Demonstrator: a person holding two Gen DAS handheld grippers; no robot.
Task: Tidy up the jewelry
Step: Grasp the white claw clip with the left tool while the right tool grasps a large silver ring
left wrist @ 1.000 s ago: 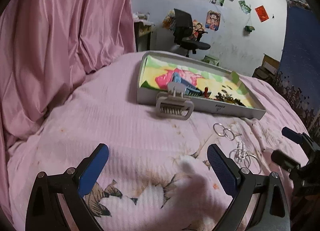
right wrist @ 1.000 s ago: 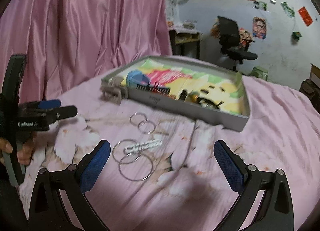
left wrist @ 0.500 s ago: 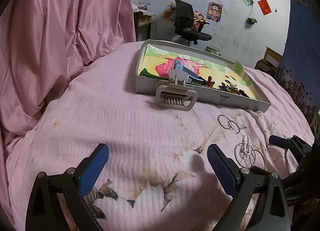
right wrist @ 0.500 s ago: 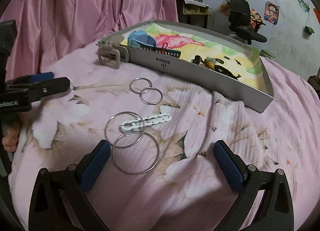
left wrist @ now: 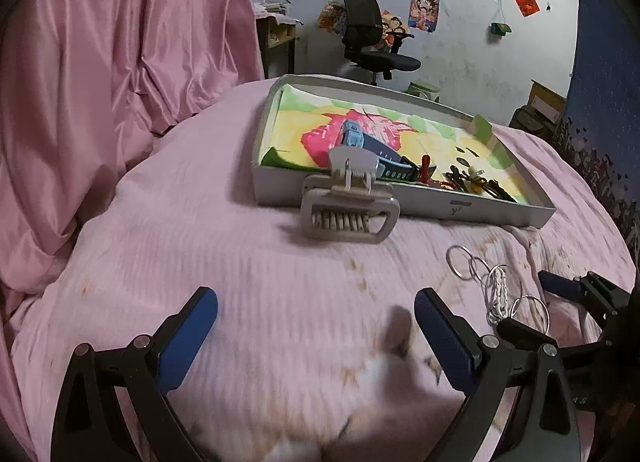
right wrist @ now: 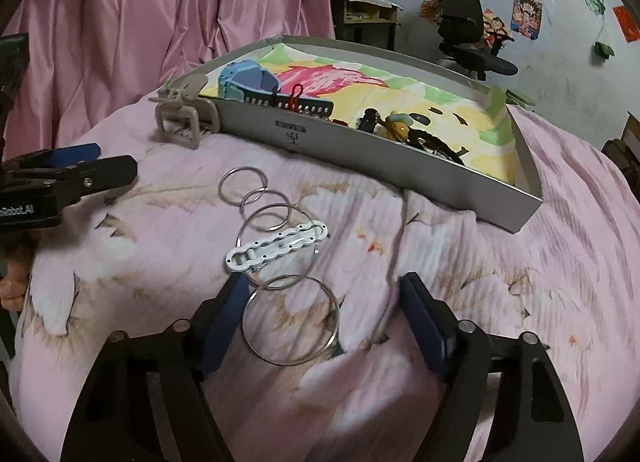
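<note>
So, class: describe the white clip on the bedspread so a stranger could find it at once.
Start at the grey tray on the pink bedspread. In front of it lies a cluster of silver rings. The white clip lies across them: flat, wavy-edged, the only white, non-round piece.

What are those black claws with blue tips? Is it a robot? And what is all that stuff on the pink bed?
It is not a robot. A person holds a grabbing tool in each hand, and each tool carries a small camera looking out along its two fingers. One picture comes from the left gripper, the other from the right gripper. Both are open and hold nothing. On the pink bedspread lie silver rings, a big silver hoop and a white clip. A beige hair claw sits against a grey tray. Inside the tray are a blue watch and some small dark bits, too small to name.
</note>
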